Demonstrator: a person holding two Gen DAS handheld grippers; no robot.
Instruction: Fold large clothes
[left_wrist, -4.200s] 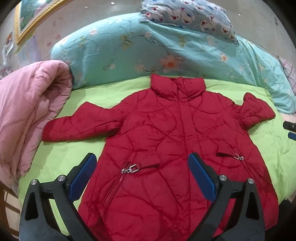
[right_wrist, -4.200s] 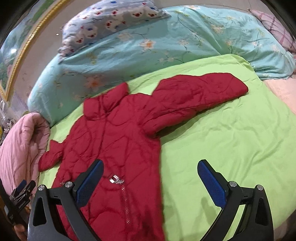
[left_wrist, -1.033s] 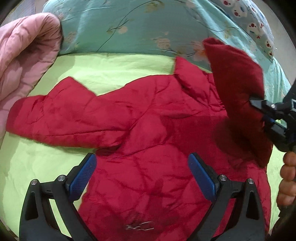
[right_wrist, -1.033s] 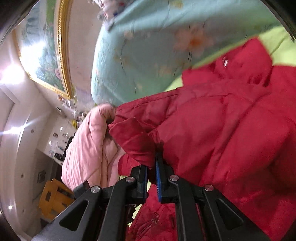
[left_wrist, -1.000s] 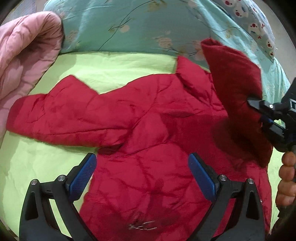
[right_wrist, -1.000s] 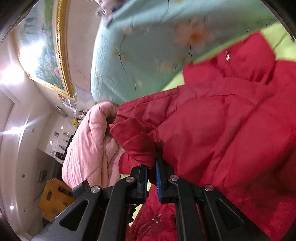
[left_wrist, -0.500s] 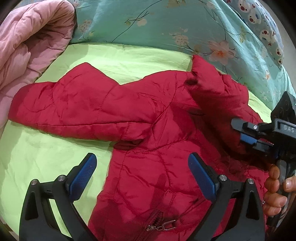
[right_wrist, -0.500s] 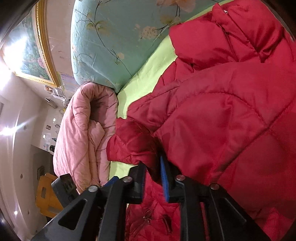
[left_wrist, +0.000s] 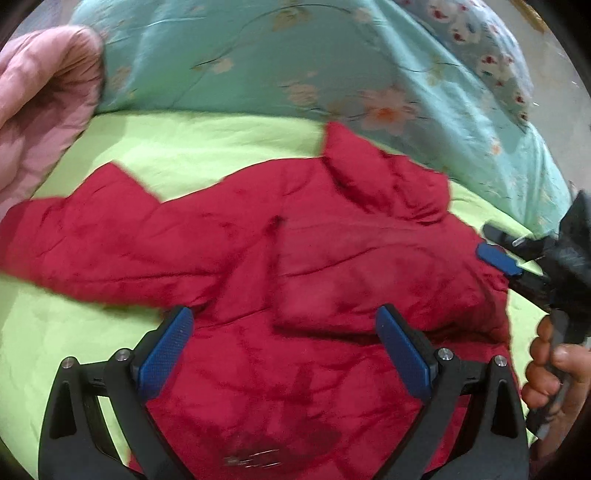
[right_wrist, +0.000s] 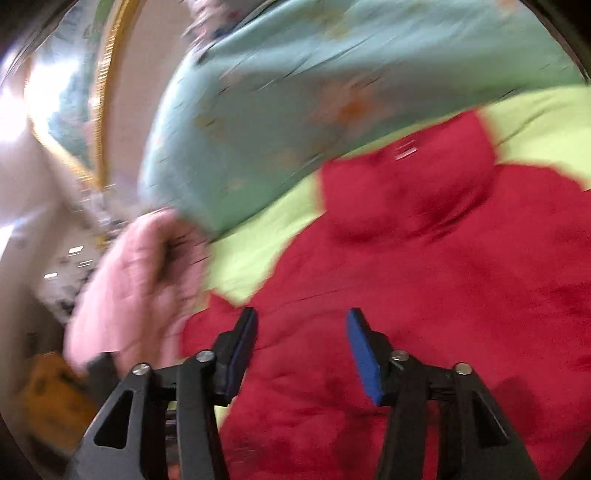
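A red quilted jacket (left_wrist: 314, 280) lies front up on the lime green sheet (left_wrist: 192, 147). Its right sleeve (left_wrist: 369, 280) lies folded across the chest. Its left sleeve (left_wrist: 92, 240) stretches out flat to the left. My left gripper (left_wrist: 284, 350) is open and empty above the jacket's lower chest. My right gripper (right_wrist: 301, 350) is open and empty over the jacket (right_wrist: 424, 295); it also shows in the left wrist view (left_wrist: 502, 251) at the jacket's right shoulder, held by a hand. The right wrist view is blurred.
A rolled pink quilt (left_wrist: 40, 110) lies at the left edge of the bed, also in the right wrist view (right_wrist: 140, 288). A teal floral duvet (left_wrist: 295, 62) is piled behind the collar with a patterned pillow (left_wrist: 480, 40) on top. A gold picture frame (right_wrist: 103, 92) hangs on the wall.
My right gripper let go of the right sleeve, which now lies folded across the chest, and opened and drew back to the right. The left gripper stayed open above the jacket.
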